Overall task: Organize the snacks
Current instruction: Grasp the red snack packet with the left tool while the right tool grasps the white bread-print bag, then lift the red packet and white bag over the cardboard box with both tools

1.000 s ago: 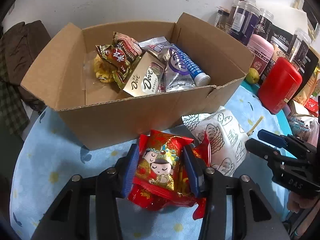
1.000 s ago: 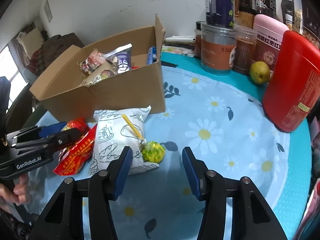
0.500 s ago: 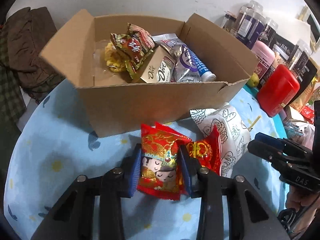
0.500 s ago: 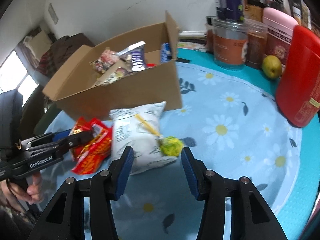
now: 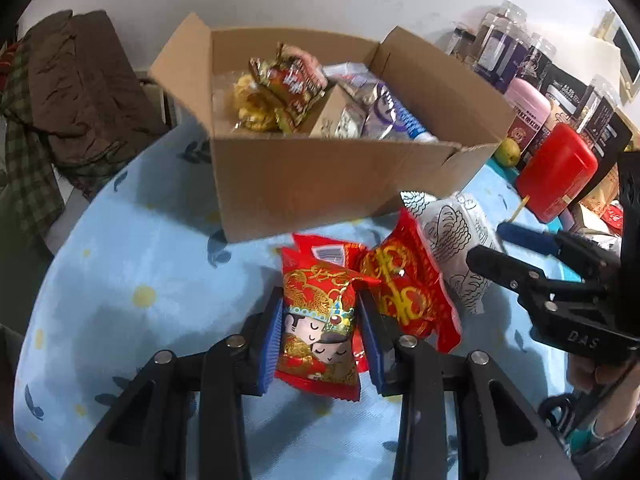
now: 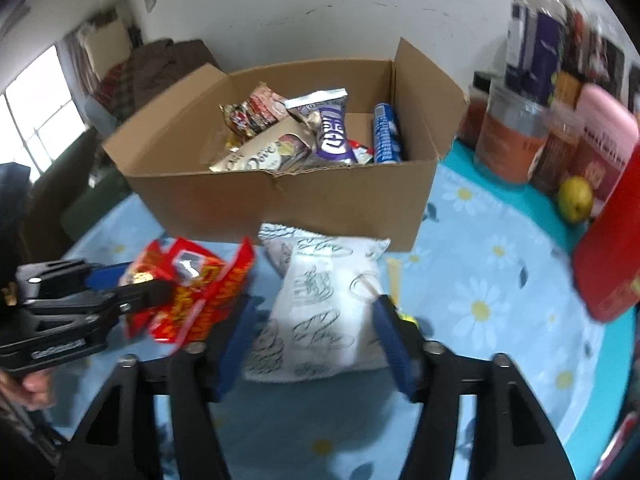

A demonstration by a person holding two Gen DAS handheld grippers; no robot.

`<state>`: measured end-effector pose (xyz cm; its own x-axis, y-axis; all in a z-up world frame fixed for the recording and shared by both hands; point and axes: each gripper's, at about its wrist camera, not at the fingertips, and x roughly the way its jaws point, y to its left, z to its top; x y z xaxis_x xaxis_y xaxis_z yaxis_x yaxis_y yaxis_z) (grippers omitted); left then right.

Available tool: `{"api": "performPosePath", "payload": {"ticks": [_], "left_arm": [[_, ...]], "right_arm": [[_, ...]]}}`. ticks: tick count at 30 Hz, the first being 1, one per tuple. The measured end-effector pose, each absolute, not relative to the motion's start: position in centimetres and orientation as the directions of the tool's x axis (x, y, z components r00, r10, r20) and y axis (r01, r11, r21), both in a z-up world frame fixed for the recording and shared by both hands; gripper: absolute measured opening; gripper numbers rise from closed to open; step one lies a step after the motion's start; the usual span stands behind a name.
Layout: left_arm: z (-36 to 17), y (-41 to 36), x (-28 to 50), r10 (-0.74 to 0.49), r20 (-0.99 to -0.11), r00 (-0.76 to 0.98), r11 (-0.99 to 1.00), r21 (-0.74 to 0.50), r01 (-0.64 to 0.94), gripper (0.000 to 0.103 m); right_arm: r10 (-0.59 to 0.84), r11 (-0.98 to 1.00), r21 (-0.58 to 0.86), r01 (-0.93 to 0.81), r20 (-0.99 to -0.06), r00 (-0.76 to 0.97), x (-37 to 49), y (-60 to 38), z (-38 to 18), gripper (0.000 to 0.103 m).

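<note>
My left gripper [image 5: 320, 332] is shut on a red snack packet with two cartoon faces [image 5: 320, 320] and holds it just above the tablecloth. Another red packet [image 5: 408, 284] lies beside it to the right. The open cardboard box [image 5: 320, 184], holding several snacks, stands behind. My right gripper [image 6: 314, 338] is open, its fingers on either side of a white bread-print bag [image 6: 320, 312] that lies on the cloth in front of the box [image 6: 280, 200]. A yellow-green lollipop [image 6: 394, 280] lies at the bag's right edge, mostly hidden. The left gripper also shows in the right wrist view [image 6: 132, 284].
A red canister [image 5: 556, 168], a pink jar [image 6: 600, 136], a yellow-green pear [image 6: 574, 200] and several tall jars [image 6: 516, 140] stand along the right and back. Brown and plaid clothes [image 5: 72, 92] lie off the table's left. The blue daisy tablecloth [image 5: 132, 280] covers the table.
My left gripper has lifted the cartoon packet and drawn back from the box. My right gripper has swung left from the lollipop, and its fingers now stand on either side of the white bag.
</note>
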<state>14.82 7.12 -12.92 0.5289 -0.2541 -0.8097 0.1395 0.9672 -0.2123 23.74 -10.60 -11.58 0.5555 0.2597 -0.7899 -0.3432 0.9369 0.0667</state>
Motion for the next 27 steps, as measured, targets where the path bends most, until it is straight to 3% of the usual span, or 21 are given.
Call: {"api": "performPosePath", "payload": {"ticks": [4, 8, 11, 27], "left_arm": [[-14.3, 7.4, 14.7, -0.239, -0.834, 0.497, 0.971, -0.204, 0.125, 0.036], [-14.3, 7.6, 14.2, -0.237, -0.825, 0.514, 0.972, -0.201, 0.125, 0.035], [-13.9, 7.7, 13.7, -0.238, -0.817, 0.525, 0.971, -0.203, 0.124, 0.034], [-11.3, 7.6, 9.3, -0.274, -0.792, 0.546, 0.962, -0.224, 0.158, 0.032]], "right_arm": [[0.246, 0.933, 0.062, -0.356, -0.831, 0.500, 25.1, -10.0, -13.4, 0.070], [0.238, 0.941, 0.080, -0.328, -0.846, 0.478, 25.8, -10.1, -14.7, 0.055], [0.254, 0.937, 0.100, -0.334, -0.851, 0.460, 25.4, -10.3, -14.5, 0.053], [0.331, 0.921, 0.183, -0.344, -0.835, 0.440, 18.8, -10.7, -12.9, 0.052]]}}
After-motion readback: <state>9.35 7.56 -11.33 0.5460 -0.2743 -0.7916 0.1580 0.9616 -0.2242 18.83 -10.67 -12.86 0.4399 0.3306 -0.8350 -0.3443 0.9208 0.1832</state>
